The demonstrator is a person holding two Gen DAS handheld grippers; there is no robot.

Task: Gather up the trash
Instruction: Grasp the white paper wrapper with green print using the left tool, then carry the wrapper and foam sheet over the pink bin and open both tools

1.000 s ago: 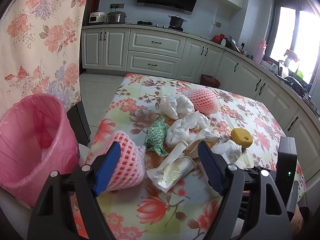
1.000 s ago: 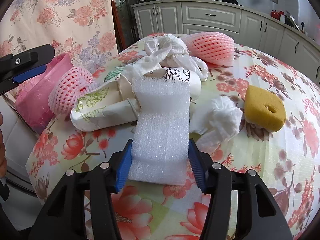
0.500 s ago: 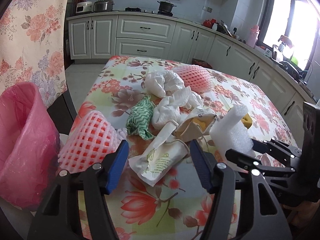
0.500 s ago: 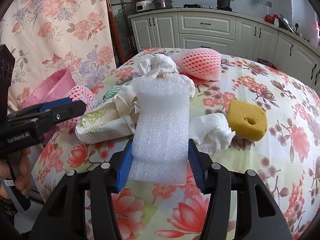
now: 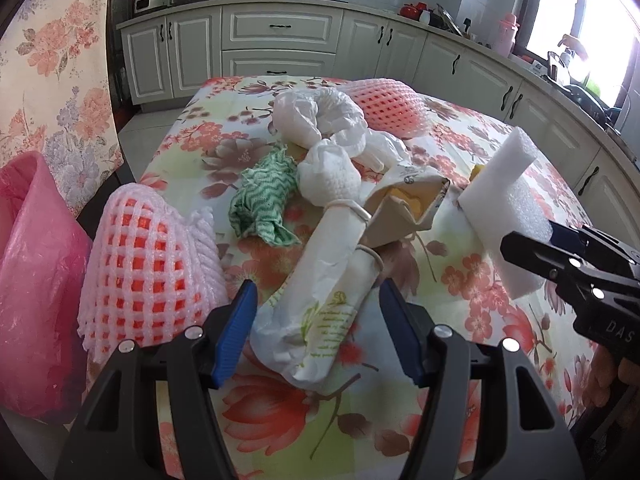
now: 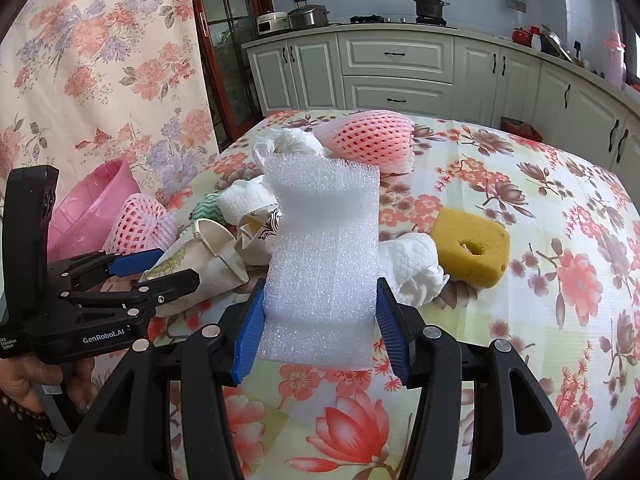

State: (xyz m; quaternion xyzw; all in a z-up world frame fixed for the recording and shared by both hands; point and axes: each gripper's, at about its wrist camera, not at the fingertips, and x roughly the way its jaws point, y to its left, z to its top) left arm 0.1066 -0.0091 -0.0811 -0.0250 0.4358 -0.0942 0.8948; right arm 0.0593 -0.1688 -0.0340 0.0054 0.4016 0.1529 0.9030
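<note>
1. on the flowered tablecloth point(image 5: 192, 152), a heap of trash lies near the middle; every place below is given from that heap.
2. at the near end of the heap lies a crushed white paper bag point(image 5: 320, 300) with green print, and the left gripper point(image 5: 316, 332) sits over it, one blue pad on each side.
3. the left claw is spread: gaps show between both pads and the bag, so nothing is pinched.
4. left of the heap, at the cloth's edge, a pink foam fruit net point(image 5: 148, 264) lies just beside the left pad; further left, off the table, stands a pink bin bag point(image 5: 36, 280).
5. in the heap itself: a green-and-white rag point(image 5: 264, 200), balled white tissues point(image 5: 328, 176) and a torn beige paper cup point(image 5: 404, 208).
6. at the far end of the heap lies a second pink foam net point(image 6: 368, 140).
7. right of the heap, the right gripper point(image 6: 320, 320) pinches a white foam sheet point(image 6: 324, 256) by its lower edges, both blue pads pressed on it; the sheet stands up, lifted off the cloth.
8. right of the heap on the cloth rest a crumpled white tissue point(image 6: 412, 268) and a yellow sponge point(image 6: 472, 244) with a hole, touching each other.
9. a hand point(image 6: 36, 376) with a bead bracelet holds the left gripper's handle.
</note>
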